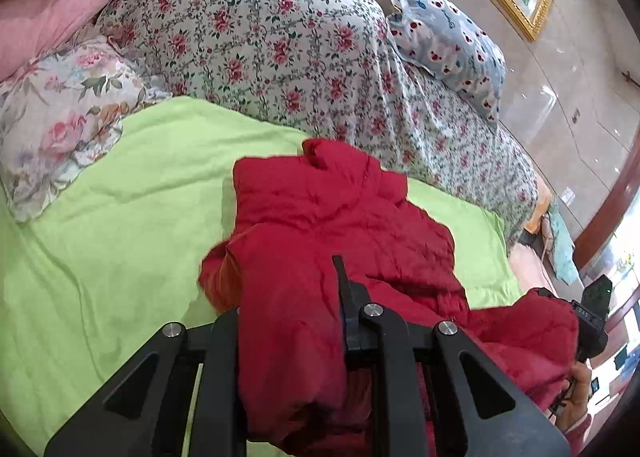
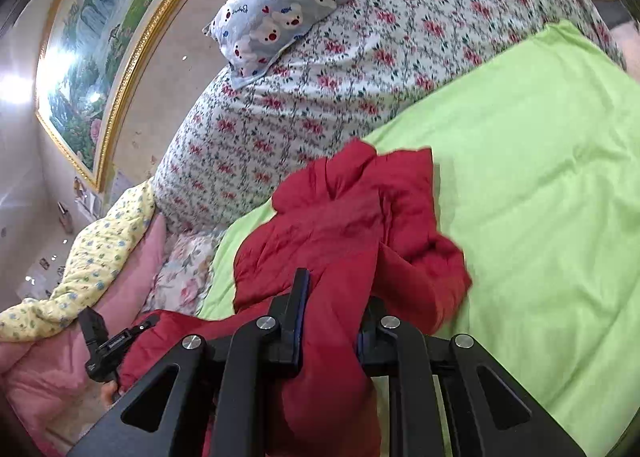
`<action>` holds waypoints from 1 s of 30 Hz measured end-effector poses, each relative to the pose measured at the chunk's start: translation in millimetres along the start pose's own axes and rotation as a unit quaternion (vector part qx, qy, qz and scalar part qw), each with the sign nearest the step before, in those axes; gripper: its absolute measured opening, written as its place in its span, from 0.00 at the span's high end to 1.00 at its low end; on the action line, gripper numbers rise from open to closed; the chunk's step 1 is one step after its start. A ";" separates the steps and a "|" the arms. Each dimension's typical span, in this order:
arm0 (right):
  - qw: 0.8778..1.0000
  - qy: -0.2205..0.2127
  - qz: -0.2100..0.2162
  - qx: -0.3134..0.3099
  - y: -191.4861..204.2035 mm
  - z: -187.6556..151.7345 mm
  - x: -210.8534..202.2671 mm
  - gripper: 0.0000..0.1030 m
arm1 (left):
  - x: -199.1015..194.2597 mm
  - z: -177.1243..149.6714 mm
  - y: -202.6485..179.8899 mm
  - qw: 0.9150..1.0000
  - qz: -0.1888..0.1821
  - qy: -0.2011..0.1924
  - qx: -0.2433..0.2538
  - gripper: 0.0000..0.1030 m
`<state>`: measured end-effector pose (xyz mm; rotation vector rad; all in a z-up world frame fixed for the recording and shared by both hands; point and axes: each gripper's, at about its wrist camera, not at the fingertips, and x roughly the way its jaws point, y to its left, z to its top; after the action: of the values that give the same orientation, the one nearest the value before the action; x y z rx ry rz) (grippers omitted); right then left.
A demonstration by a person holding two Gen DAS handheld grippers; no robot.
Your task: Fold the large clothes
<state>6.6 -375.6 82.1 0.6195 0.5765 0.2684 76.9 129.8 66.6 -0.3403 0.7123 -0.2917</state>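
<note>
A red padded jacket (image 1: pixel 340 217) lies bunched on a lime-green sheet (image 1: pixel 120 237), with its near edge lifted. My left gripper (image 1: pixel 292 297) is shut on a fold of that edge. Its right finger (image 1: pixel 341 281) shows and the other is buried under the cloth. In the right wrist view the same jacket (image 2: pixel 360 217) drapes over my right gripper (image 2: pixel 332 309), which is shut on another fold. Its left finger (image 2: pixel 298 297) is plain to see and the right one is mostly covered. Each view shows the other gripper at its edge, the right gripper (image 1: pixel 596 309) and the left gripper (image 2: pixel 100 341), both against red cloth.
Behind the green sheet (image 2: pixel 540 197) rises a heaped rose-print quilt (image 1: pixel 260 37) with a blue bear-print pillow (image 1: pixel 448 41) on it. A floral pillow (image 1: pixel 60 117), pink bedding (image 1: pixel 44 25) and a yellow blanket (image 2: pixel 100 257) lie to one side. A gold-framed painting (image 2: pixel 100 57) hangs on the wall.
</note>
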 end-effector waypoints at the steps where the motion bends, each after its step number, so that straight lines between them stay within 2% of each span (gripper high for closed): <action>1: 1.000 -0.004 -0.004 -0.007 1.7 6.4 4.3 0.83 | 3.5 3.0 0.5 1.000 0.003 -0.001 -0.002 0.84; 8: 0.999 -0.025 -0.023 -0.031 9.2 37.5 34.4 0.83 | 40.2 33.7 -0.3 1.000 0.019 -0.009 -0.013 0.84; 15: 0.998 -0.038 -0.043 -0.030 4.9 64.3 73.4 0.83 | 79.3 52.1 4.7 0.999 0.038 -0.009 -0.024 0.83; 25: 0.994 -0.053 -0.090 -0.011 -10.9 90.9 124.6 0.83 | 137.4 73.8 20.9 0.996 0.074 0.004 -0.050 0.83; 30: 0.993 -0.046 -0.113 0.003 -30.5 100.5 152.8 0.83 | 171.6 79.8 34.9 0.995 0.080 0.019 -0.062 0.83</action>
<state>191.0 -385.4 65.2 0.5648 0.5525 0.0245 259.7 113.7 8.8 -0.3941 0.7928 -0.1014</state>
